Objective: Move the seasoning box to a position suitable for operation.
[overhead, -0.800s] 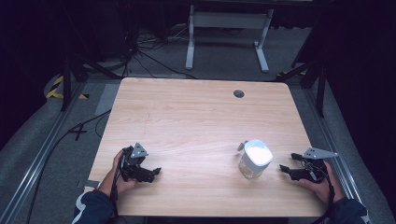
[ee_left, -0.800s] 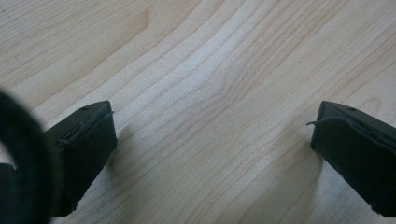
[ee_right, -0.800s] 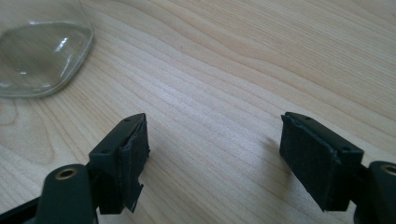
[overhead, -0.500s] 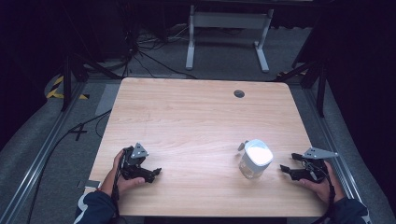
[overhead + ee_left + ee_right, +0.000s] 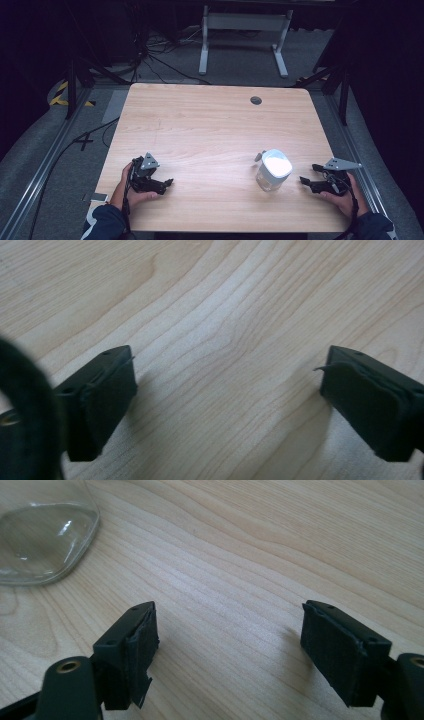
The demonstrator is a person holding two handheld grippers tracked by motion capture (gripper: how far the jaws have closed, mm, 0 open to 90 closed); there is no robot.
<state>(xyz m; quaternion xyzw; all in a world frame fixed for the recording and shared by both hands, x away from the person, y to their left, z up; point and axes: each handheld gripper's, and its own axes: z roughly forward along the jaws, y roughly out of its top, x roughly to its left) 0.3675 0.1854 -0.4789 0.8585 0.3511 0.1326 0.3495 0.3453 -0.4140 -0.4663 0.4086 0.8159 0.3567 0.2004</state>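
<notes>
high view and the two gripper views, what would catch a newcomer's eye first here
The clear jar with a white lid stands alone on the wooden table, toward its near right. On either side a hand-held gripper rests near the front edge, the left gripper and the right gripper, both with jaws wide apart over bare wood.

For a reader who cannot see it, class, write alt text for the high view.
A clear container with a white lid stands on a wooden table, just ahead of the open right claw. The open left claw rests near the opposite corner.
</notes>
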